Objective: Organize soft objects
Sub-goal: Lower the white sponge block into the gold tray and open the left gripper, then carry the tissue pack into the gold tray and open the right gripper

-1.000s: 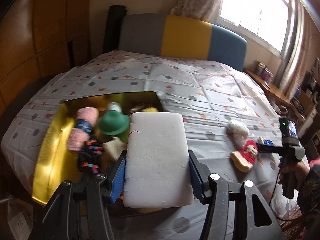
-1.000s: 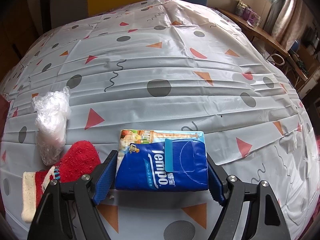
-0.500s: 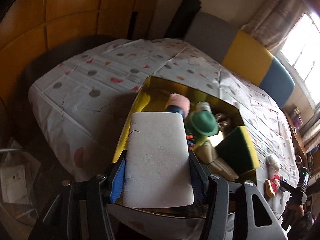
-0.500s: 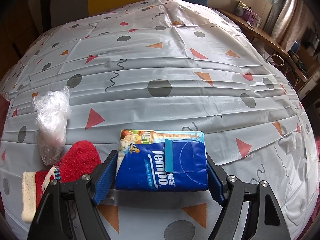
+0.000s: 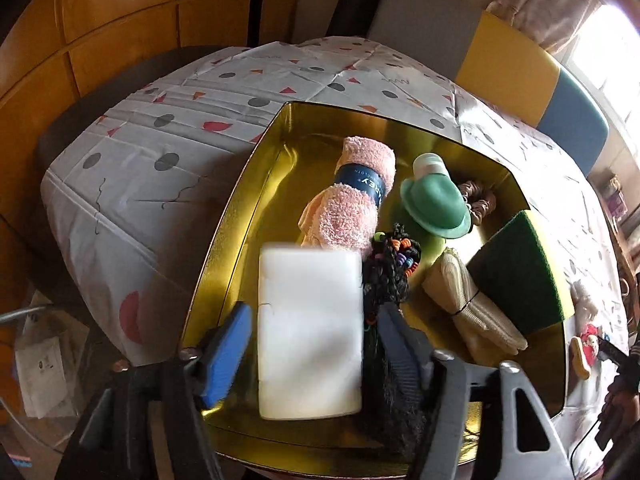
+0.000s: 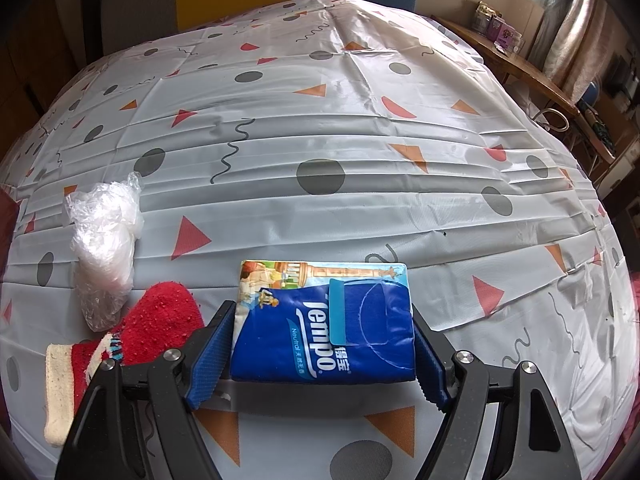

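In the left wrist view a white sponge block [image 5: 310, 332], blurred, lies loose between the pads of my left gripper [image 5: 312, 312] over the near end of the gold box [image 5: 224, 240]. The jaws are opening, and a gap shows at the left pad [image 5: 228, 352]. The box holds a pink rolled towel [image 5: 352, 200], a green hat [image 5: 436, 208], black hair ties [image 5: 394, 264], a cream sock [image 5: 468, 304] and a green scrub pad [image 5: 516, 272]. In the right wrist view my right gripper [image 6: 320, 312] is shut on a blue tissue pack [image 6: 320, 332] just above the bed sheet.
A red sock with a cream cuff [image 6: 156, 328] and a crumpled clear plastic bag [image 6: 104, 240] lie left of the tissue pack. The patterned sheet [image 6: 320, 120] spreads beyond. A wooden shelf [image 6: 532, 72] runs along the right; wooden wall panels [image 5: 100, 40] stand left of the bed.
My left gripper swung left and down over the gold box with the white sponge, then its jaws spread and the sponge came loose. The right gripper and tissue pack stayed still.
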`<state>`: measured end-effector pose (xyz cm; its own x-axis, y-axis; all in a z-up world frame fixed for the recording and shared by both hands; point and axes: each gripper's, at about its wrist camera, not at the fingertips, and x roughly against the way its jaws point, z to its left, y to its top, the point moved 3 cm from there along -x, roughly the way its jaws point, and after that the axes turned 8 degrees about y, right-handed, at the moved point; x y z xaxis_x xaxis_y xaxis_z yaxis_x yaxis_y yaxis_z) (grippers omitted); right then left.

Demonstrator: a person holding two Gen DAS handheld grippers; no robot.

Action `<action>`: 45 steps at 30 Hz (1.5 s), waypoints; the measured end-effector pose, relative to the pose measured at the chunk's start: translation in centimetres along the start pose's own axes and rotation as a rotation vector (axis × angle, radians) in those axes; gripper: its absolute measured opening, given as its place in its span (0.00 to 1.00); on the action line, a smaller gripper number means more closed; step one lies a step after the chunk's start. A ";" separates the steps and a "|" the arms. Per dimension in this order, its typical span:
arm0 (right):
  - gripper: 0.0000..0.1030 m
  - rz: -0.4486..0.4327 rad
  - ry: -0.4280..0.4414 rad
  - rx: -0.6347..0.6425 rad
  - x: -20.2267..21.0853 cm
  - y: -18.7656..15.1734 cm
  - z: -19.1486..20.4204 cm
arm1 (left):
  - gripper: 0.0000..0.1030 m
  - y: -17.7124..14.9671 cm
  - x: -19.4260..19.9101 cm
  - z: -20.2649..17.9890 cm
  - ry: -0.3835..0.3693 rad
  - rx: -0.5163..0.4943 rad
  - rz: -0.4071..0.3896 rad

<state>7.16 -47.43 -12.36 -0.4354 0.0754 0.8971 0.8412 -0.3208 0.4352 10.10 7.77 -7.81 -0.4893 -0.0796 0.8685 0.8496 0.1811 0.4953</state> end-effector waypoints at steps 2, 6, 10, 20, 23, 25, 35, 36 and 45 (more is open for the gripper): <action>0.77 0.000 0.000 -0.001 0.0 0.0 0.0 | 0.70 -0.1 0.4 0.1 0.009 -0.001 -0.018; 0.77 0.000 0.000 -0.001 0.0 0.0 0.0 | 0.70 0.1 1.6 0.2 0.048 -0.005 -0.063; 0.77 0.001 -0.001 0.000 0.0 0.0 0.0 | 0.69 -0.2 4.0 0.1 0.089 0.016 -0.156; 0.72 0.000 0.003 0.016 0.0 0.0 0.2 | 0.70 -0.6 6.9 -2.0 0.071 -0.029 -0.241; 0.71 0.000 0.000 0.020 0.0 0.0 0.3 | 0.70 -1.2 7.0 -2.2 0.072 -0.033 -0.241; 0.71 0.001 0.002 0.019 0.1 0.0 0.4 | 0.70 -1.4 7.1 -2.3 0.070 -0.036 -0.239; 0.71 0.001 -0.002 0.021 0.1 -0.1 0.4 | 0.70 -2.2 7.2 -2.7 0.071 -0.057 -0.233; 0.71 0.001 -0.001 0.019 0.1 -0.1 0.4 | 0.70 -2.2 7.2 -2.7 0.071 -0.058 -0.233; 0.71 0.002 -0.001 0.018 0.1 0.0 0.4 | 0.70 -2.5 7.4 -2.8 0.072 -0.064 -0.237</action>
<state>7.23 -47.00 -12.28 -0.4336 0.0755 0.8979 0.8475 -0.3043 0.4348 4.93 4.02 -2.56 -0.6628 -0.1823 0.7263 0.7250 0.0866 0.6833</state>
